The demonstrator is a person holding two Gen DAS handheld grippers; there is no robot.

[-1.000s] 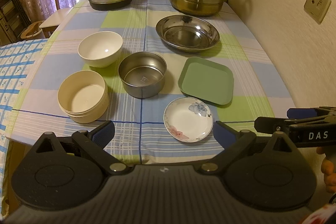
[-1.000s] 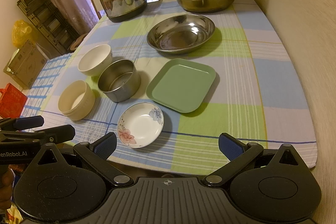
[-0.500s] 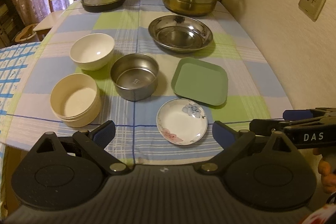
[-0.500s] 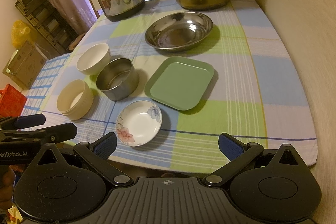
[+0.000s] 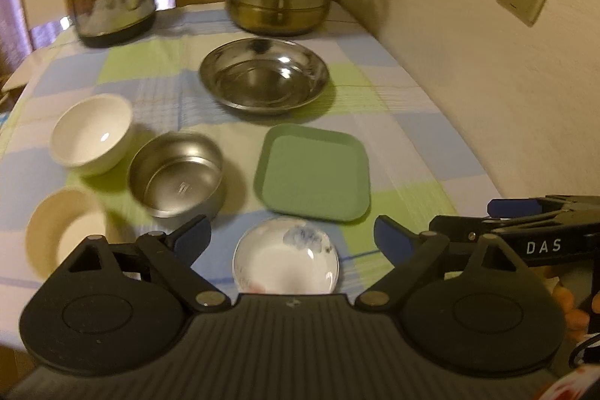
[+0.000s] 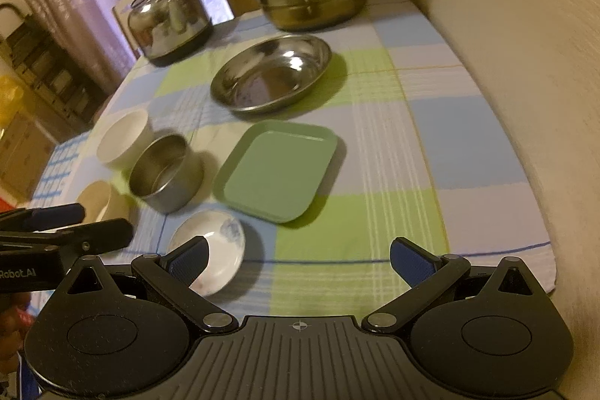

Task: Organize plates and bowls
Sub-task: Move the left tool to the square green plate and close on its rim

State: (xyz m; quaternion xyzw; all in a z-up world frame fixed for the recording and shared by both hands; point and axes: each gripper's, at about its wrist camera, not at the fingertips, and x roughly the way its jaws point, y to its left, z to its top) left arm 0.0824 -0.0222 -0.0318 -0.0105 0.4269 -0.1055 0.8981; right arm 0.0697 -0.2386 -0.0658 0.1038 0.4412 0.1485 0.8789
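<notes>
Now the little flower plate (image 5: 285, 255) sits at the near edge of the table (image 6: 468, 145), just ahead of my left tool (image 5: 292, 238). That tool is spread wide and holds nothing. My right tool (image 6: 298, 259) is spread wide too, and empty. Past the little plate lies the green square plate (image 5: 313, 171), and farther still the big shiny dish (image 5: 264, 77). To the left are the metal bowl (image 5: 176, 173), the white bowl (image 5: 92, 134) and the tan bowl (image 5: 62, 231). I think the little plate could slide off the edge if I bump it, since it is so close.
</notes>
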